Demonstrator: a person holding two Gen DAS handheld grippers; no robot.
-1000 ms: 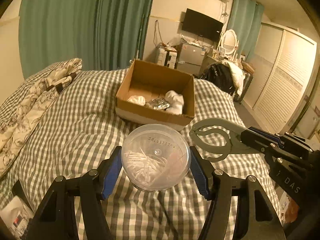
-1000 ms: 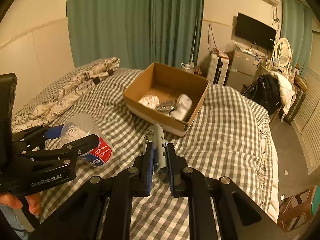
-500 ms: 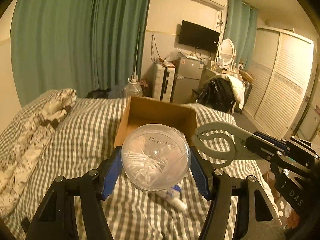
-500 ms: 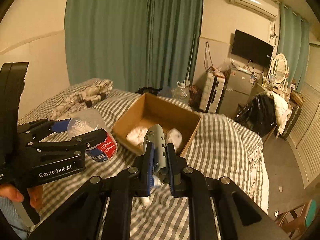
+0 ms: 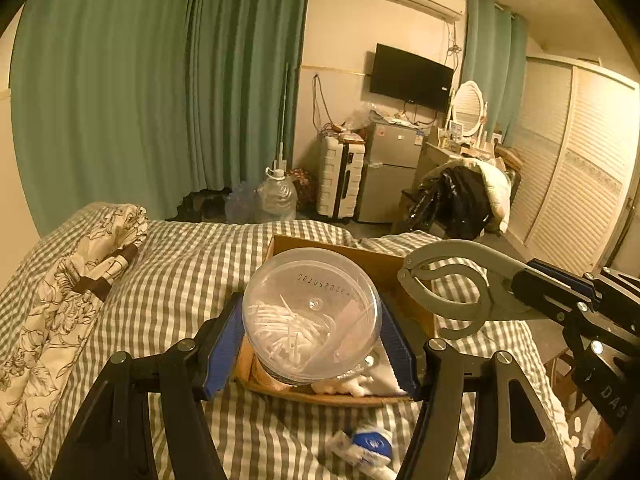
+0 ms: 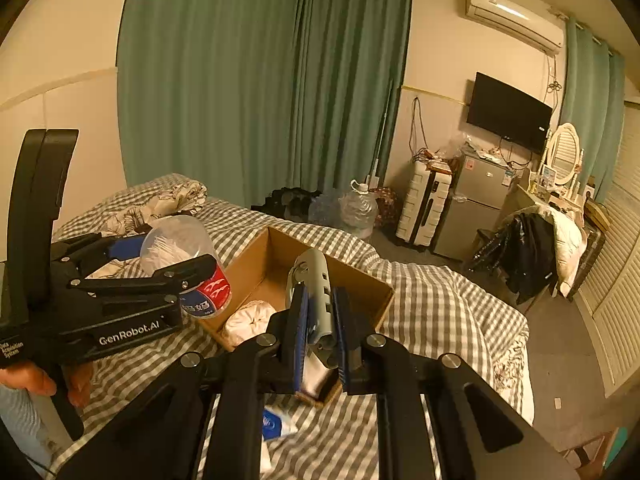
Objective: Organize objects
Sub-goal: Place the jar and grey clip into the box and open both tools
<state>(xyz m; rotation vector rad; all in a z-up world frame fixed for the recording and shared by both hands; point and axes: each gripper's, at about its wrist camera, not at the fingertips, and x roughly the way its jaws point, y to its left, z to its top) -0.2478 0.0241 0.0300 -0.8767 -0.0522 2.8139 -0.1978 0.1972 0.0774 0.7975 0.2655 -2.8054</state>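
The clear round plastic cotton-swab jar, red-labelled, is clamped between the blue ribbed pads of the left gripper above the cardboard box. Grey metal pliers are gripped flat by the right gripper. Since 1 second ago, both have been carried from the gingham bedspread over the box.

Directly under the left gripper, clamped on the clear jar: open cardboard box, bare floor only toward its far wall, white bundles crowding the near end. Just right of it, grey scissors in the right gripper. Behind both claws, a blue-and-white packet on the checked bedspread.
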